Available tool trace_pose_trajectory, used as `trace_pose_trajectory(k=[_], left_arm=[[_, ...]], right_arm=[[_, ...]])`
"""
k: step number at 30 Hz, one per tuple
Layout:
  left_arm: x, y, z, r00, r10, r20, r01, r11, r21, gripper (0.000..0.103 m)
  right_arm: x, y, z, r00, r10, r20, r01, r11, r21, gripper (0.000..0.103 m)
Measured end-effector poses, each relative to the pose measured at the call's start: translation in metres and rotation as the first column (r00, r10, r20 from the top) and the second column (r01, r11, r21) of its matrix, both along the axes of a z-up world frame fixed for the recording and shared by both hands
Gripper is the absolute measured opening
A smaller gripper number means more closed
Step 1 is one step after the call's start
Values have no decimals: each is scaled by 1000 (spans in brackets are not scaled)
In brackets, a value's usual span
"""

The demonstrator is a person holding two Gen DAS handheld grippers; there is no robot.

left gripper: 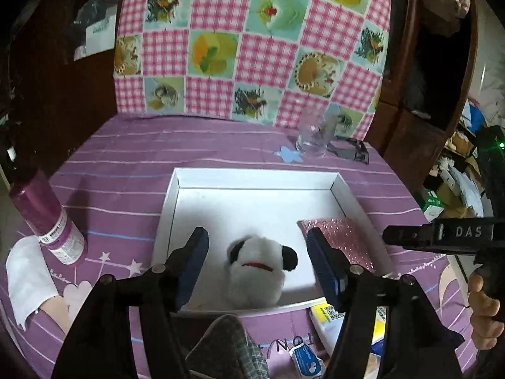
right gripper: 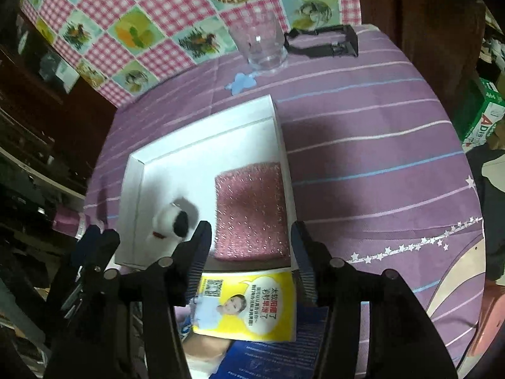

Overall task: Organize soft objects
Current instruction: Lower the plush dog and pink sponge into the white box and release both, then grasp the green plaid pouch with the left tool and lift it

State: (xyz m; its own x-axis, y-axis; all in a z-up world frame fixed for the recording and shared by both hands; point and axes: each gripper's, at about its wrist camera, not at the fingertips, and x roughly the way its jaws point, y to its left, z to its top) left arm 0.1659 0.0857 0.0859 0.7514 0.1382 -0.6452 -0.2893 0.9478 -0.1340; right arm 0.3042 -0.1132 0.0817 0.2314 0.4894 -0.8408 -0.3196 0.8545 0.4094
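A white tray (left gripper: 255,178) lies on the purple cloth; it also shows in the right wrist view (right gripper: 202,132). A white and black plush panda (left gripper: 257,271) lies inside it near the front, also in the right wrist view (right gripper: 170,221). A pink glitter sponge (left gripper: 341,240) lies in the tray's right part, also in the right wrist view (right gripper: 252,208). My left gripper (left gripper: 257,268) is open, its jaws on either side of the panda without touching it. My right gripper (right gripper: 251,265) is open and empty above the tray's near edge and a yellow packet (right gripper: 249,303).
A clear glass (left gripper: 314,135) and a black clip (left gripper: 350,150) stand at the back. A pink spray can (left gripper: 47,218) and a white cloth (left gripper: 26,281) lie at the left. A grey plaid cloth (left gripper: 233,347) and small packets (left gripper: 328,319) lie in front of the tray.
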Motion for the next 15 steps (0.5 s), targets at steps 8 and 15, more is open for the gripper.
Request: trace_pose_trajectory(k=[8, 15], left_arm=[[-1, -1, 3, 1000, -13, -12, 13, 1000, -2, 70], [-19, -7, 16, 1000, -8, -5, 8, 1000, -11, 70]], right_arm=[[-5, -3, 10, 1000, -6, 17, 7, 1000, -24, 54], [-22, 6, 23, 998, 40, 44, -39, 999, -28, 54]])
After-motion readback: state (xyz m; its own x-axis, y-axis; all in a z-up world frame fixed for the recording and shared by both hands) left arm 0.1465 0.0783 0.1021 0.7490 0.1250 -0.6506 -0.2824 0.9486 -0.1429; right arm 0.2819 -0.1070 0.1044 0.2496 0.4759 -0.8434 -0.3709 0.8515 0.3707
